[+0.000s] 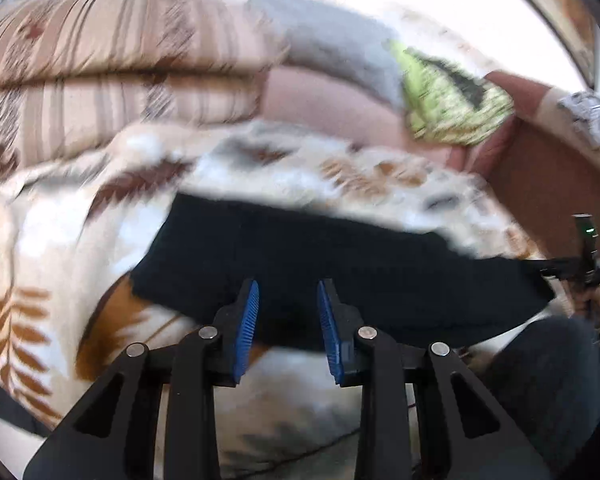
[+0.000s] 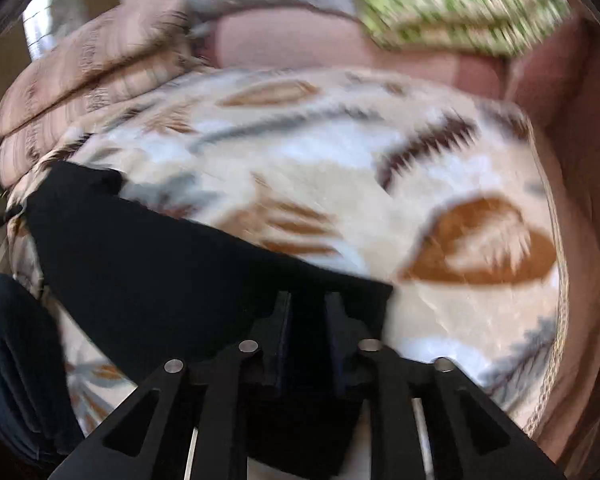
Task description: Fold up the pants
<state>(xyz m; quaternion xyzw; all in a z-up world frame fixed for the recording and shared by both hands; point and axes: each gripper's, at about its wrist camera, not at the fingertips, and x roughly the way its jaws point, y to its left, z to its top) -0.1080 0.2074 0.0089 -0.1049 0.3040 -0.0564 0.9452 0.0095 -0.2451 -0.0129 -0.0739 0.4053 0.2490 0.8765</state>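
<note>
No text, label, brand, number or sign can be read in either wrist view; both pictures are blurred, and the patterned blanket (image 2: 340, 168) carries only leaf and feather shapes.

left claw (image 1: 288, 292): we see black linkage arms, silver pivot pins, ribbed blue pads (image 1: 247, 322) | right claw (image 2: 308, 304): same black arms, pins

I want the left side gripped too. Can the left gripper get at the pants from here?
Probably yes: the left gripper is open, its fingers right over the near edge of the black pants on the blanket, with nothing between.
</note>
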